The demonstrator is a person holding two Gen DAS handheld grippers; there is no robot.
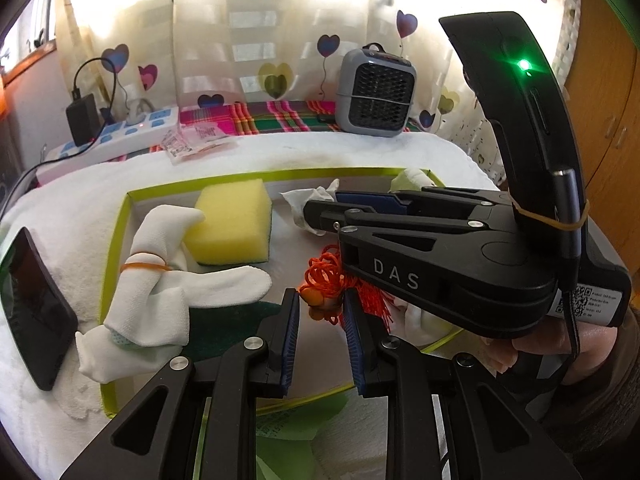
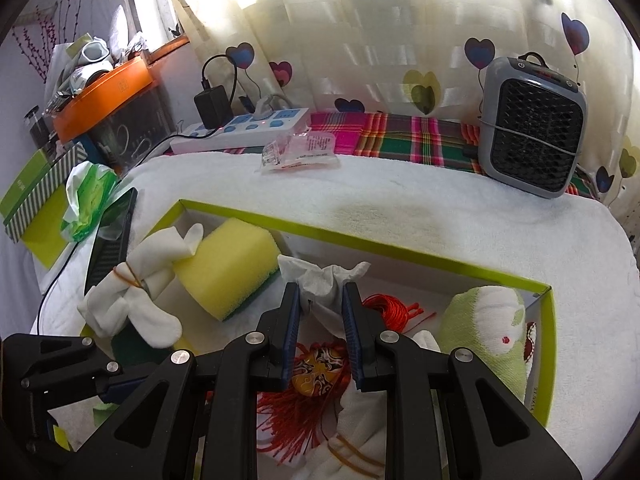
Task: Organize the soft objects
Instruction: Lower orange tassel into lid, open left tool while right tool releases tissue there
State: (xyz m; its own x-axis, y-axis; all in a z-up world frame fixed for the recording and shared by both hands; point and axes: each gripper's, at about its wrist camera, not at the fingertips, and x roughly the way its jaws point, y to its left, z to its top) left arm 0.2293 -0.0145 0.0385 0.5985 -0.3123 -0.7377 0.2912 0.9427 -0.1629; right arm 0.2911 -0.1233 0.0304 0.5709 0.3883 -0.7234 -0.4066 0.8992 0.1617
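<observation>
Both grippers are over the shallow white box with lime-green rim (image 2: 362, 240), which sits on a white terry towel (image 2: 420, 200) spread across the table. Left gripper (image 1: 320, 300): fingers (image 1: 291, 320) partly spread, an orange knot of a red tassel ornament (image 1: 320, 280) sitting in the gap; I cannot tell whether the pads actually press on it. Right gripper (image 2: 320, 312): fingers (image 2: 352, 320) narrowly spread around a crumpled white tissue wad (image 2: 322, 280); contact also unclear. In the left wrist view the right gripper (image 1: 320, 210) crosses in from the right, its tips at that same tissue (image 1: 306, 202). Soft things inside the box: yellow sponge block with green scouring base (image 2: 230, 266) at the far-left corner, white sock bundle tied with an orange rubber band (image 2: 132, 292) draped over the left rim, pale green and white knit sock roll (image 2: 486, 330) at the right end, painted opera-mask pendant with red fringe (image 2: 318, 370) below the right fingers, and another white banded bundle (image 2: 352, 432) near the lower edge. Off the box: black phone (image 1: 36, 312) to the left, grey mini fan heater (image 2: 532, 132) far right, white-and-blue power strip (image 2: 244, 128) at the back.
</observation>
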